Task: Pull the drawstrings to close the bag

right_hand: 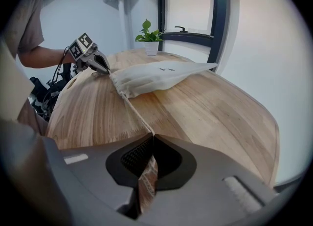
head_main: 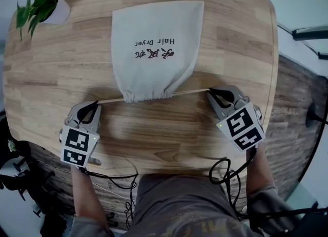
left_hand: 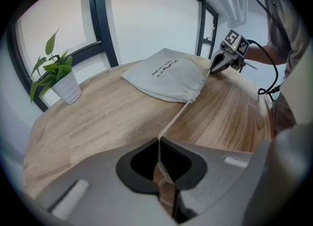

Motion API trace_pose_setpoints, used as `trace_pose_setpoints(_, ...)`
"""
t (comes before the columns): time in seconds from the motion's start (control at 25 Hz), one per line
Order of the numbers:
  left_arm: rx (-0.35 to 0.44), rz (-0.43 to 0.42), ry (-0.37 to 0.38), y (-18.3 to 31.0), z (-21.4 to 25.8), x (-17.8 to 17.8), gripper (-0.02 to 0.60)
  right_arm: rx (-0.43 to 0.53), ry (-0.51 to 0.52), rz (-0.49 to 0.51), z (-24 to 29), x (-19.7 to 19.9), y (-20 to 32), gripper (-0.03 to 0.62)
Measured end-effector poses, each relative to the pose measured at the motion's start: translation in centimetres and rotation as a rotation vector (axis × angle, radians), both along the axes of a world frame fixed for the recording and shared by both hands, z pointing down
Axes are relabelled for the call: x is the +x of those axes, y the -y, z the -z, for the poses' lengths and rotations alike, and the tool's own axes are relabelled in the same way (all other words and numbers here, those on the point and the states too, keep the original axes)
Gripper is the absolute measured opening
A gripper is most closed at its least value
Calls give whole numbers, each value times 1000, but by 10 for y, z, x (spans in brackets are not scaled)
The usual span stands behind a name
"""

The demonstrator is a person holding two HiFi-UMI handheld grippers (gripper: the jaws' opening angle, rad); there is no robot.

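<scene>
While both cords run taut, pulling step looks nearly done. Left gripper clamped on left drawstring, right gripper clamped on right drawstring. Cloth bag between grippers on worktop, mouth gathered. Next, likely: short outward tug, both sides evenly.

The bag lies on the table, mouth toward the person, with a plant behind it to the left. The left gripper and right gripper flank the mouth, drawstrings stretched between.

Soft, even daylight from the windows lights the wooden table with faint shadows, while both gripper views bend and darken at their round edges.
</scene>
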State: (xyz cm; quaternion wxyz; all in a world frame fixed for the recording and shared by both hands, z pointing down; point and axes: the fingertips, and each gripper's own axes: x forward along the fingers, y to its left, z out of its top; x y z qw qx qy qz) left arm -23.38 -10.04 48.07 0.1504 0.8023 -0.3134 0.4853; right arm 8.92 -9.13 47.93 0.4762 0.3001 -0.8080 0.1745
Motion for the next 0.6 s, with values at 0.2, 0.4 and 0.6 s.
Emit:
trace_pose_setpoints(0.2, 6, 19, -44, -5, -6, 4, 12, -9, 7, -17, -7, -4, -8, 37)
trace_pose_setpoints(0.4, 60, 43, -43, -3, -6, -1, 35, -6, 14, -59, -10, -8, -8, 40)
trace_pose_setpoints(0.6, 8, 42, -21, -18, -4, -10, 314, -19, 18, -106, -8, -3, -17, 203)
